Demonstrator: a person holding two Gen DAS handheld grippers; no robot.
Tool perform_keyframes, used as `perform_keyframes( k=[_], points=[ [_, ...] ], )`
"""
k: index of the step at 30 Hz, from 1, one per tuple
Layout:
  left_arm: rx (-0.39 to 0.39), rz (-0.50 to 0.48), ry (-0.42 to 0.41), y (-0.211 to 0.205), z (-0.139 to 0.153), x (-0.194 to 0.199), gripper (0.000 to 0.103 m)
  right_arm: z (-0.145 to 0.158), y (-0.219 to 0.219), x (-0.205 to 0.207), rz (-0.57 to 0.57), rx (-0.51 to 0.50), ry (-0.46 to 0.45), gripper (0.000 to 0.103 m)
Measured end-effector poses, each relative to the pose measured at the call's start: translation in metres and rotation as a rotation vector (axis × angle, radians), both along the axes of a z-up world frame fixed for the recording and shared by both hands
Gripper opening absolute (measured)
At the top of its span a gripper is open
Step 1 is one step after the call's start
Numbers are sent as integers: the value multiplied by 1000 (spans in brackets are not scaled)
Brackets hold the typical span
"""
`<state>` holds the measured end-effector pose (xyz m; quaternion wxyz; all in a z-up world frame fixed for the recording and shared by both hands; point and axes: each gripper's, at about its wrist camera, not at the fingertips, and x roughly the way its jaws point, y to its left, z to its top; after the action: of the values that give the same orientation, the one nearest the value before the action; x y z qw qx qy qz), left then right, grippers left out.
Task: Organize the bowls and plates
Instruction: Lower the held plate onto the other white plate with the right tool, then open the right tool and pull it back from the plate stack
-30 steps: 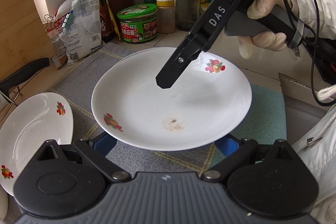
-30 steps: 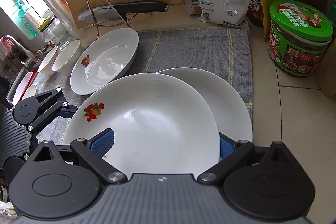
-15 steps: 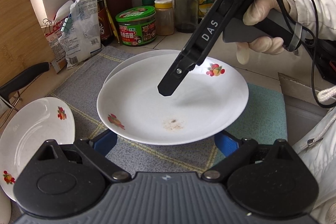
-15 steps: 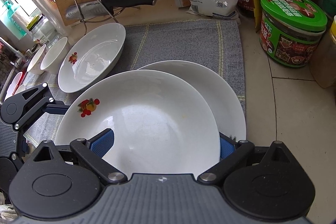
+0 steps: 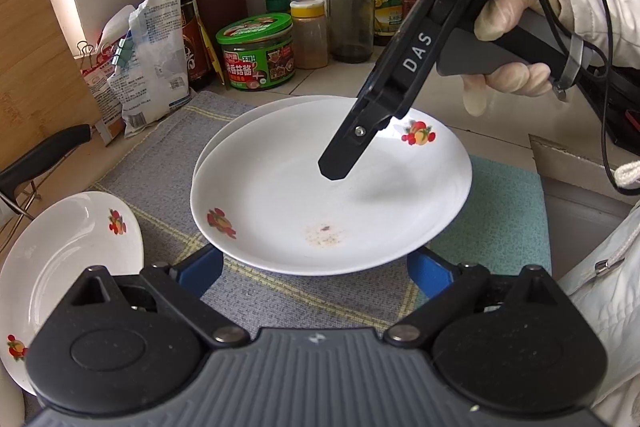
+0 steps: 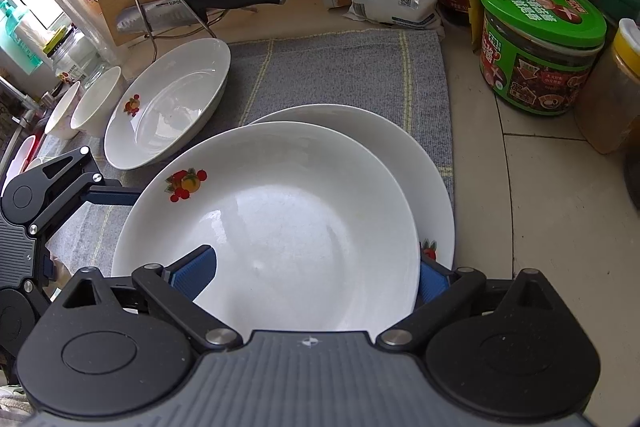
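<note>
Top plate (image 5: 332, 195) now shifted right off lower plate (image 6: 424, 163), far rim exposed; stack misaligned. Left gripper (image 5: 316, 269) apart, narrowing slightly, plate between. Right gripper (image 6: 310, 273): cannot tell.

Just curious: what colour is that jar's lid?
Green lid, with a printed food picture; right wrist view shows it best.

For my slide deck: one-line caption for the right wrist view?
Right gripper holds a white fruit-patterned plate over a second white plate on the grey cloth mat.
</note>
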<state>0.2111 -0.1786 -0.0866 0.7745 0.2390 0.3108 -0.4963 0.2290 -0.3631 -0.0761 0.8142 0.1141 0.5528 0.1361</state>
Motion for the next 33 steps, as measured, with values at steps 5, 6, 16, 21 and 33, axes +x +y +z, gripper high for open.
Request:
perform_keyframes(
  k=[5, 6, 16, 21, 33],
  points=[
    [-4, -2, -1, 1, 1, -1, 97, 4, 0, -5, -4, -2, 6, 102],
    [-3, -3, -4, 1, 1, -2, 97, 6, 0, -6, -3, -7, 7, 102],
    [-5, -49, -24, -2, 2, -8, 97, 19, -4, -25, -20, -19, 7, 102],
    [-11, -61, -26, -2, 3, -11, 97, 21, -6, -32, -37, -22, 9, 102],
    [10, -27, -43, -1, 3, -12, 98, 19, 1, -38, -56, -63, 3, 103]
  ],
)
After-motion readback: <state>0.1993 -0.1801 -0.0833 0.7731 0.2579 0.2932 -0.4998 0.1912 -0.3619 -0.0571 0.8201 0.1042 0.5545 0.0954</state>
